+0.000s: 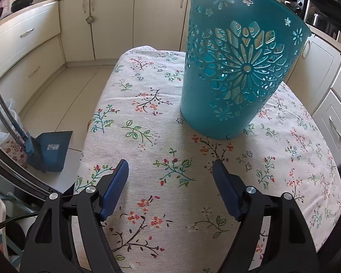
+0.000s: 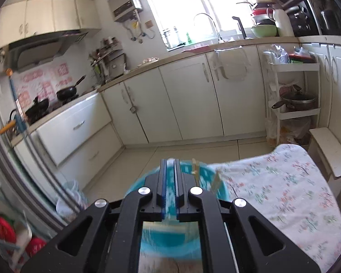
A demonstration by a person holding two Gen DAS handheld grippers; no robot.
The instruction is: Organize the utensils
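1. The teal basket [image 1: 236,68] stands tilted on the worktop [image 1: 147,136], under a flowered cloth.
2. The left gripper [image 1: 170,166] has its fingers wide apart, nothing between them.
3. The right gripper [image 2: 169,161] is above the basket, its fingers almost together, with a narrow gap and nothing in it.

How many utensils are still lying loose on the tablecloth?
0. The tablecloth shows none in either view. The teal basket stands on it; pale sticks rise from its rim in the blurred right view. More may be hidden behind the basket.
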